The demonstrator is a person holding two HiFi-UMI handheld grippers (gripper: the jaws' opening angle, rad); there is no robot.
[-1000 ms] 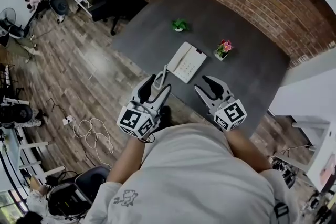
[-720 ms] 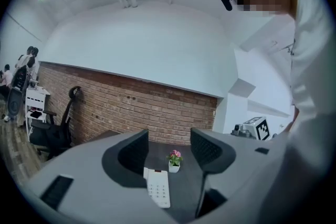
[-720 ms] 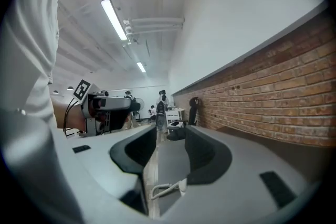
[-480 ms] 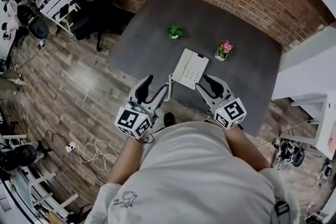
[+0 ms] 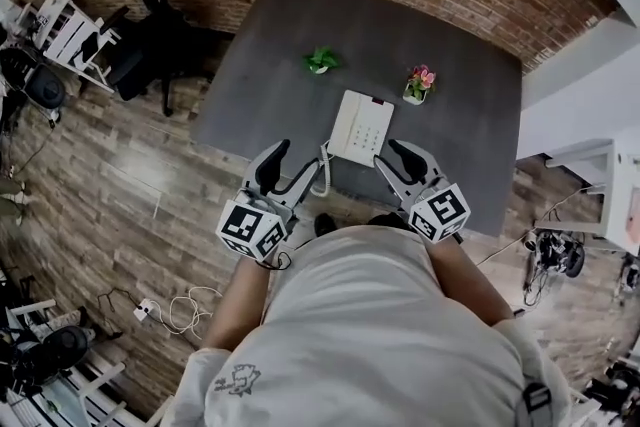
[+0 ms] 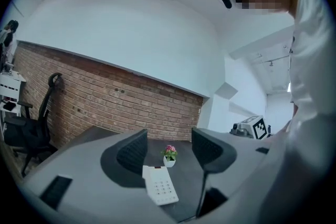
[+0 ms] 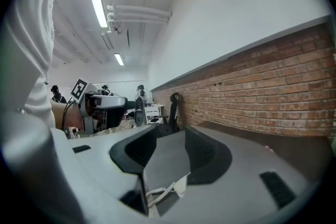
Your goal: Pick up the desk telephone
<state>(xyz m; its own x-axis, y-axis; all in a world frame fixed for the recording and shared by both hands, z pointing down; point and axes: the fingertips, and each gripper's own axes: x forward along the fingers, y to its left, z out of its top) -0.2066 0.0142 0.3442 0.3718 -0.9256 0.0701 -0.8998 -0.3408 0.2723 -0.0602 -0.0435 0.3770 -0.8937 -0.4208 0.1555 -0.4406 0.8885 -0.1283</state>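
Left tongs [image 5: 292, 167] and right tongs [image 5: 394, 161] both released, gripping nothing. Desk telephone [image 5: 360, 127] at 1 o'clock from left, 11 o'clock from right, flat near counter [image 5: 262, 65] front edge. Beyond it: green plant [image 5: 320, 61] at 11 o'clock, pink flowers [image 5: 419, 82] at 1 o'clock.

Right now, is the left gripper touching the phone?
Apart. In the left gripper view the left gripper holds its jaws, just opened further, wide apart and empty; the desk telephone lies on the table beyond their tips.
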